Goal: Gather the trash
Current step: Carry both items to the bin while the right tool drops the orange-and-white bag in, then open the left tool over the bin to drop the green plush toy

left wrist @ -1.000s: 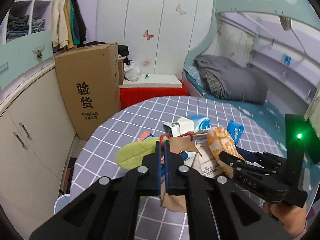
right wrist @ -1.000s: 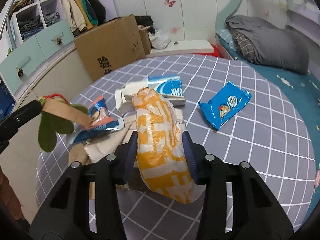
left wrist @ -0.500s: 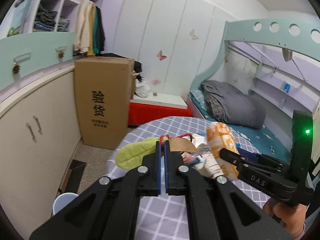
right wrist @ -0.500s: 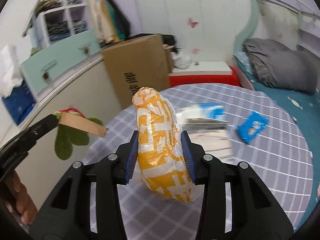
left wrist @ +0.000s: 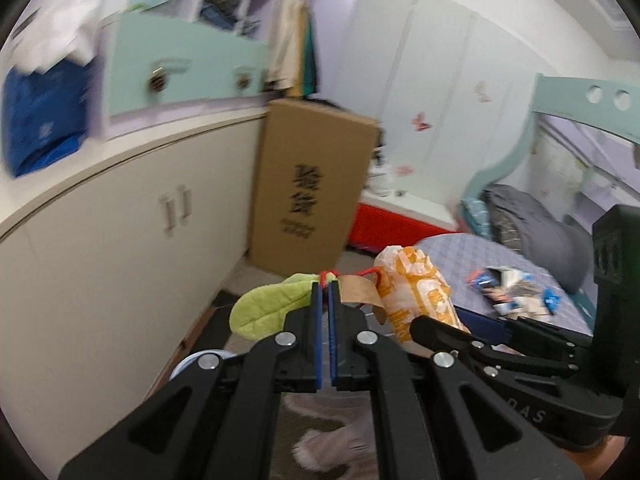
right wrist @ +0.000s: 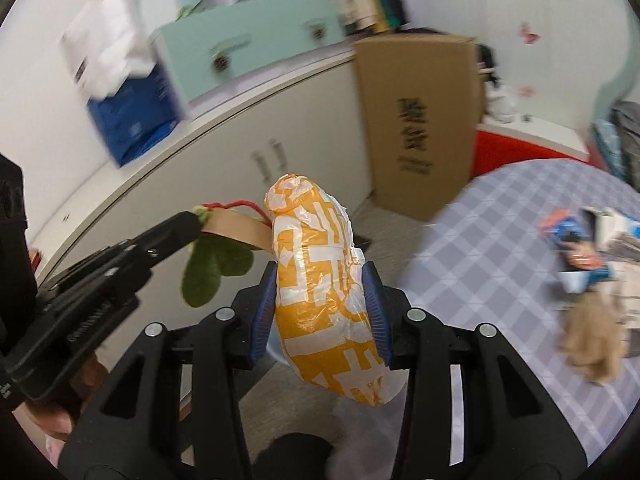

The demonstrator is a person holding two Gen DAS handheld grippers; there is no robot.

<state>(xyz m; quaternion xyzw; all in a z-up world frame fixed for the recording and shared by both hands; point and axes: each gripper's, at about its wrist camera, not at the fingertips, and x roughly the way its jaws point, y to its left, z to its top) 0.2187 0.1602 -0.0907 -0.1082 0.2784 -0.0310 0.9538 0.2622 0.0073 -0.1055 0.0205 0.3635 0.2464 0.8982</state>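
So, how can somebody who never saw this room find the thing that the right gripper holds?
Start at the tall brown cardboard box against the cream cabinets. Before it, the right gripper clamps a stuffed orange-and-white plastic bag, unlike the green leaf-shaped tag beside it.

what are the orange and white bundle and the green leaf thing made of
The orange and white bundle in the right gripper looks like thin glossy plastic film: it crinkles and shines. The green leaf in the left gripper looks like matte felt or plush with stitched veins; its tan tag looks like kraft paper.
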